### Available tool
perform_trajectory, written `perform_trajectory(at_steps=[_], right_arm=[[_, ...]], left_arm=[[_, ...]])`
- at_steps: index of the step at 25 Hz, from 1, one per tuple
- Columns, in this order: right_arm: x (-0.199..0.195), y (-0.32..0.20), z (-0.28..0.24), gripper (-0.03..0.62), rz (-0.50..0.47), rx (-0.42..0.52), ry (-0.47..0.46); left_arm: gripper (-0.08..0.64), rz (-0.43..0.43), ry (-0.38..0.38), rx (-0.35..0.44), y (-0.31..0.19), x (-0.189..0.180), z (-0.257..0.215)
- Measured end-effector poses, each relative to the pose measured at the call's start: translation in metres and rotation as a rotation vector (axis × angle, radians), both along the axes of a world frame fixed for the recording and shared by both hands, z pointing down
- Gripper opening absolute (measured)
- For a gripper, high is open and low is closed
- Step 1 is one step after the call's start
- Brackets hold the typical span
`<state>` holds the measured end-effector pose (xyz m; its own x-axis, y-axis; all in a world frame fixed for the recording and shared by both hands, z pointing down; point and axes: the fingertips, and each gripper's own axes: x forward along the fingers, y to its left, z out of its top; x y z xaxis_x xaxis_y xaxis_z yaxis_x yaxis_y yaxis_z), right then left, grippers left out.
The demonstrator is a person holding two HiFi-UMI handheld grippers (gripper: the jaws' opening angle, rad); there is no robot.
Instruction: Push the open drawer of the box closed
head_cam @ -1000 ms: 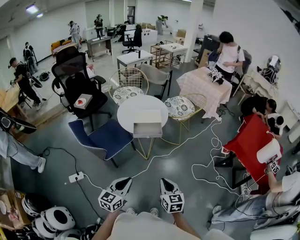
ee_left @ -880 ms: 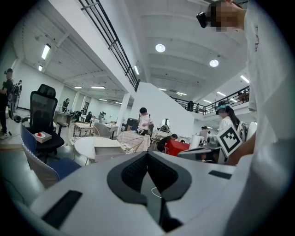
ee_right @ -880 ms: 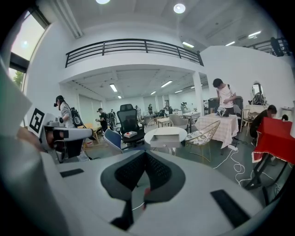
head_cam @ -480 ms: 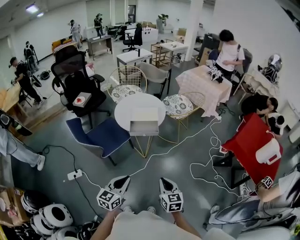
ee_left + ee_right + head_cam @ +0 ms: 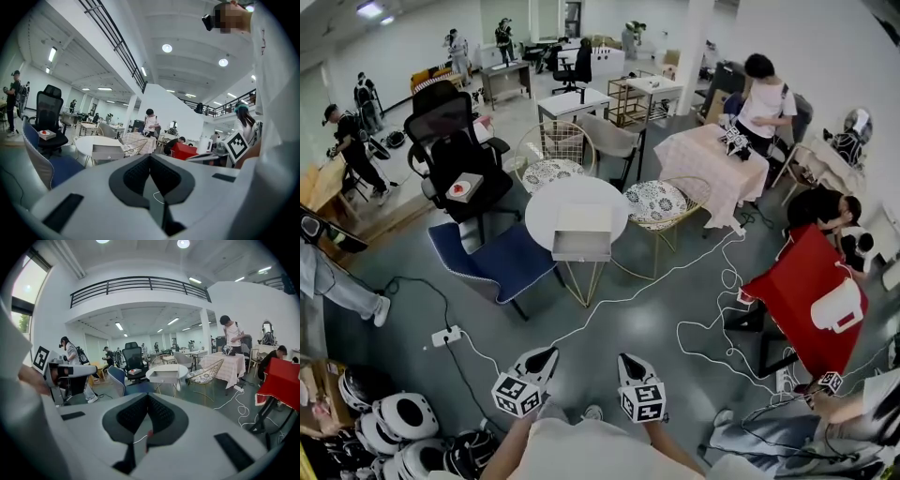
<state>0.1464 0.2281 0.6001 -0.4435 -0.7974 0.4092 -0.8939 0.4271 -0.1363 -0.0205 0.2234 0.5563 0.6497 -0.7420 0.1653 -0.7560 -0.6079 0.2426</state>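
Drawer (image 5: 580, 247) and box (image 5: 585, 221) sit together in the upper middle of the head view, well apart from both grippers at the bottom edge. The round white table (image 5: 546, 202) carries them, with the box on the side of the top nearest the person. The drawer juts out of the box down-frame, so its front panel faces the camera and its sliding axis runs up and down the frame. A wide stretch of grey floor (image 5: 661, 314) lies between the table and the grippers.

The left gripper (image 5: 546, 356) and right gripper (image 5: 628, 360) point up-frame side by side, and the drawer's column falls between them. Neither looks clearly nearer. In each gripper view the pads meet with nothing between them, so both claws are closed and empty. Closing the drawer likely calls for a straight approach up-frame, then a push along that same line into the front panel.
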Motion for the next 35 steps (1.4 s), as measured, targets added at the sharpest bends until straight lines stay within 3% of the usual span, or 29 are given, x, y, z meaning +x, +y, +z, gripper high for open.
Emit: perform_trajectory(at_steps=[16, 35], right_arm=[[0.010, 0.004, 0.015, 0.015, -0.003, -0.015, -0.032], [0.005, -0.065, 0.016, 0.015, -0.022, 0.007, -0.001]], left_arm=[[0.012, -0.014, -0.022, -0.020, 0.002, 0.008, 0.010], [0.012, 0.006, 0.000, 0.001, -0.066, 0.006, 0.012]])
